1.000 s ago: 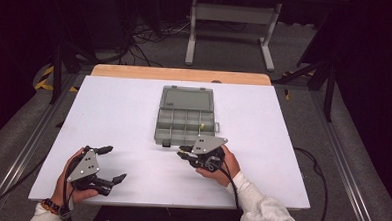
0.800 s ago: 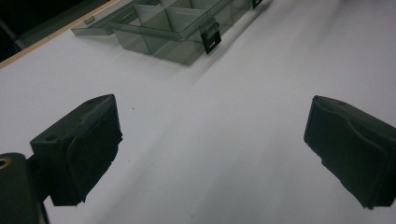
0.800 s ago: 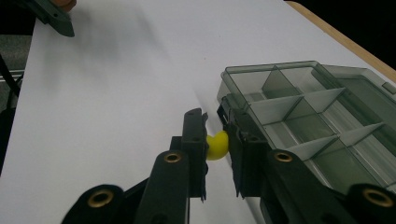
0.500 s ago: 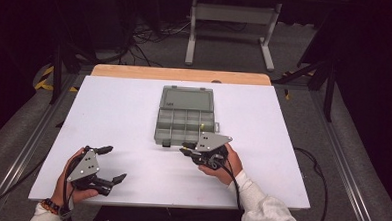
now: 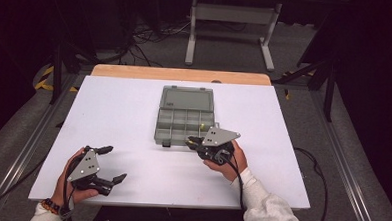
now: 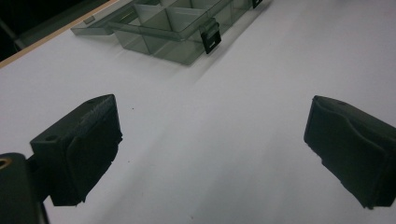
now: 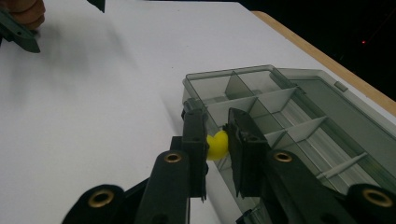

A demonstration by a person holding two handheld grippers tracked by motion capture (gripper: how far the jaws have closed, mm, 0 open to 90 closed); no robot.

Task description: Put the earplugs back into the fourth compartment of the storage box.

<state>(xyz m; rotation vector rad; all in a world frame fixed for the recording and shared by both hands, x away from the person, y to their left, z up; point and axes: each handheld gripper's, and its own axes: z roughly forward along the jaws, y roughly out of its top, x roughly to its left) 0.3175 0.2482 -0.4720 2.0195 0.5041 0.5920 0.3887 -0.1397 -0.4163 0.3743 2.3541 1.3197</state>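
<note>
- My right gripper (image 7: 215,140) is clenched on a small yellow piece (image 7: 216,145); in the right gripper view it sits pinched between my two black jaws at the lower centre of the frame, with both pads pressing its sides.
- That yellow piece hangs just at the near edge of the compartment box (image 7: 280,107), which runs from the centre to the right edge of that view. Whether the piece is over a compartment or just outside the wall I cannot tell for sure; it looks to be right at the rim.
- In the high view my right gripper (image 5: 195,141) lies at centre, slightly low, with its tips against the lower right corner of the box (image 5: 183,121), and my right hand (image 5: 227,159) is wrapped round its body.
- The box is open, its lid laid flat toward the top of the frame, with its divided tray nearer me, on the white table (image 5: 124,112).
- My left gripper (image 5: 112,163) is released: in the left gripper view (image 6: 212,140) its jaws stand wide apart at lower left and right, with bare table between them.
- In the high view it rests at lower left in my left hand (image 5: 73,182), well apart from the box.
</note>
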